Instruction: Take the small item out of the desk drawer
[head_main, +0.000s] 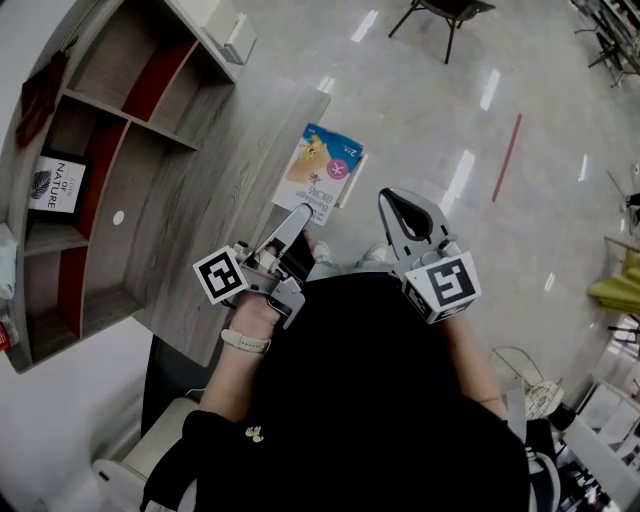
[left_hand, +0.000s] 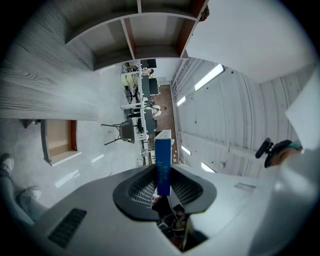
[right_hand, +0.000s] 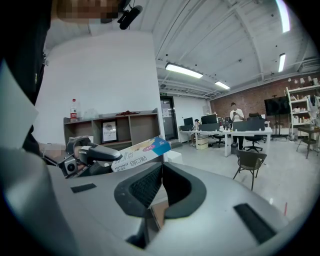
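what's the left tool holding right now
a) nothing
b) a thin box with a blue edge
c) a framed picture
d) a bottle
b: in the left gripper view the left tool is shut on the thin box, whose blue edge stands between the jaws.

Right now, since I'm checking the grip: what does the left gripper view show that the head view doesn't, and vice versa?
Left gripper view only: the jaws of the left gripper clamped on the narrow blue edge of the flat printed cardboard box, and ceiling strip lights. Head view only: the box's colourful front, the right gripper holding nothing, a black framed picture. Both: the box in the left gripper, the grey wood-grain desk, the open shelf unit.
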